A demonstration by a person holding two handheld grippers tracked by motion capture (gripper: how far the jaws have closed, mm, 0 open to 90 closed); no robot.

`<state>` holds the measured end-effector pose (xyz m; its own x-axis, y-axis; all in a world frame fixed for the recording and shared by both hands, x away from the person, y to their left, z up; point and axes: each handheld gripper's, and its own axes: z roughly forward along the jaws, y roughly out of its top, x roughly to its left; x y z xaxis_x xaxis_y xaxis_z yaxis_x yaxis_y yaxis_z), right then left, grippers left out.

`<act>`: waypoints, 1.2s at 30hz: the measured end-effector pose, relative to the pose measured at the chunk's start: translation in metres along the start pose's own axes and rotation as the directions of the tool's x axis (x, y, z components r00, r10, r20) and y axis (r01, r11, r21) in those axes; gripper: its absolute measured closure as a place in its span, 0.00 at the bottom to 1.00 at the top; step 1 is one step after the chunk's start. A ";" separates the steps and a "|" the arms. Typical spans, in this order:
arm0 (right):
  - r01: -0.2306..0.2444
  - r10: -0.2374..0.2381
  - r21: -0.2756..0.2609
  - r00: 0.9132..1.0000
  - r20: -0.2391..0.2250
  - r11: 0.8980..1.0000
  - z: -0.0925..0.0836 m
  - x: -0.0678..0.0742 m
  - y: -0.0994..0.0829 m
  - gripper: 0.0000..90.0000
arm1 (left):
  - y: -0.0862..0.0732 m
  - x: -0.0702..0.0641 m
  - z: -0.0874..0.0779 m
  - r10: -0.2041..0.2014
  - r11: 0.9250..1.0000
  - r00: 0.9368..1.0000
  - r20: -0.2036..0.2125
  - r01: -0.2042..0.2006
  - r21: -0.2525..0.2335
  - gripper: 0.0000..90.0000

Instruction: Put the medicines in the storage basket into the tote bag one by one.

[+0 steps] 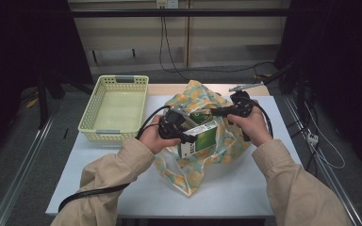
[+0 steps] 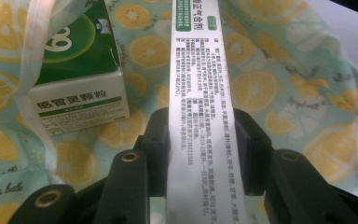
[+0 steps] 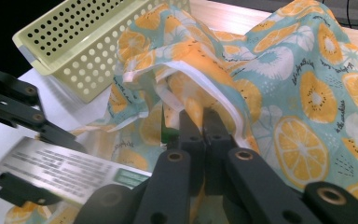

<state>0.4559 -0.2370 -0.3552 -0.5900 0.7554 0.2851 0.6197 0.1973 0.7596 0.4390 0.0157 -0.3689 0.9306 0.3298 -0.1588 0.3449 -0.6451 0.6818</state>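
A cloth bag [image 1: 188, 176] printed with orange slices lies open on the white table [image 1: 245, 188]. My left gripper [image 1: 183, 135] is shut on a green and white medicine box [image 1: 201, 139], held tilted over the bag's mouth. In the left gripper view the jaws of the left gripper [image 2: 200, 140] clamp the held box's [image 2: 200, 93] narrow printed side. A second green box [image 2: 77, 70] lies inside the bag [image 2: 256, 88]. My right gripper [image 3: 203, 121] is shut on the bag's white-edged rim [image 3: 205, 84] and lifts it. In the high view the right gripper [image 1: 217, 112] is at the bag's far right.
An empty pale yellow perforated basket [image 1: 87, 115] stands at the table's back left, touching the bag's side [image 3: 74, 51]. Cables trail from both grippers. Bare white table lies in front of the bag and to its right.
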 end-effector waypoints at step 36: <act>0.012 -0.012 -0.013 1.000 0.009 1.000 -0.005 0.007 0.000 1.00 | 0.035 0.011 0.062 -0.035 0.998 0.991 -0.128 0.027 -0.059 0.70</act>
<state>0.4494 -0.2347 -0.3501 -0.5927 0.7584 0.2711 0.6057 0.1978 0.7707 0.4686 -0.0458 -0.3909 0.8948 0.4374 -0.0895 0.3623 -0.5941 0.7182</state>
